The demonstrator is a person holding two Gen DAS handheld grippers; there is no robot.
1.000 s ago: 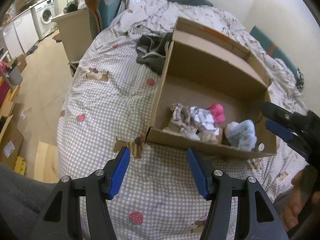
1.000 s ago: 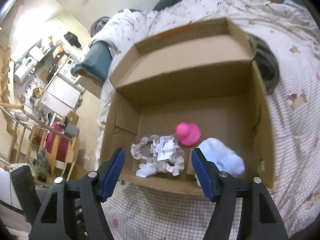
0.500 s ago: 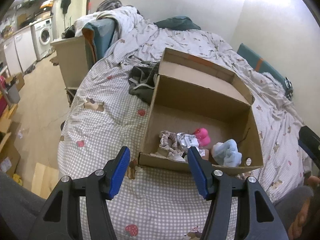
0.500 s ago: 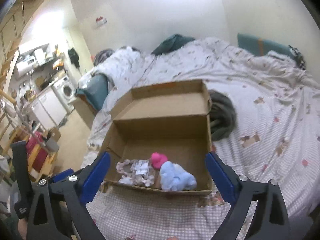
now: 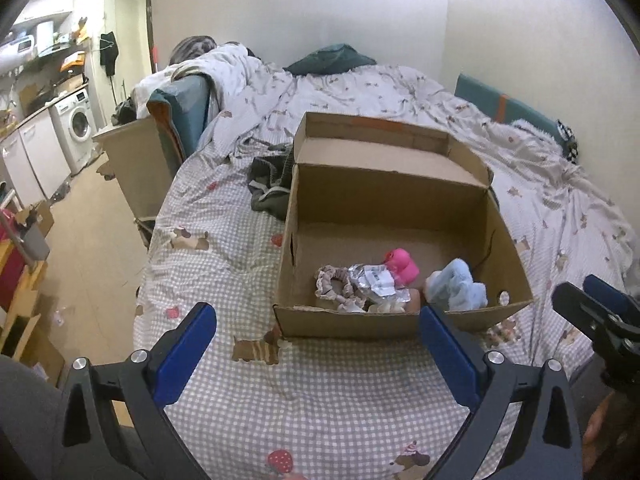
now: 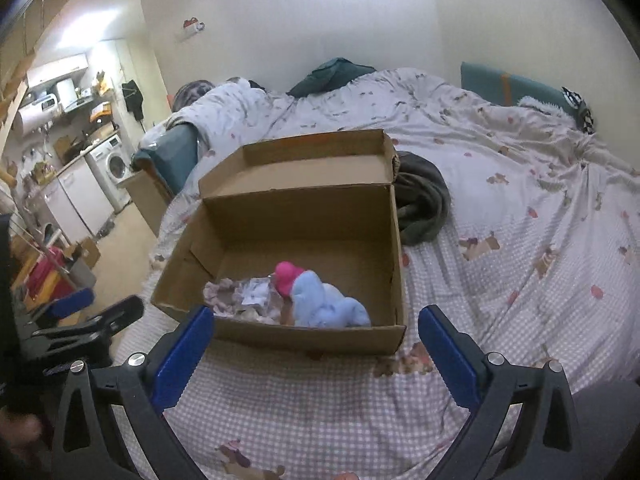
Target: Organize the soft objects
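At frame centre, the open cardboard box (image 5: 400,208) holds a fluffy pale-blue toy (image 6: 328,304), a pink item (image 5: 402,266) and a crumpled scrunchie (image 5: 334,290). The left gripper (image 5: 316,352) and right gripper (image 6: 316,352) both gape wide, empty.

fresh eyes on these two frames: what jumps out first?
The open cardboard box in the middle of the checked bedspread, with soft things bunched at its near end: a pink item, a light blue plush piece and a frilly scrunchie. Both claws, left and right, hang open and empty short of the box. A dark garment lies crumpled outside, against the box's far side.
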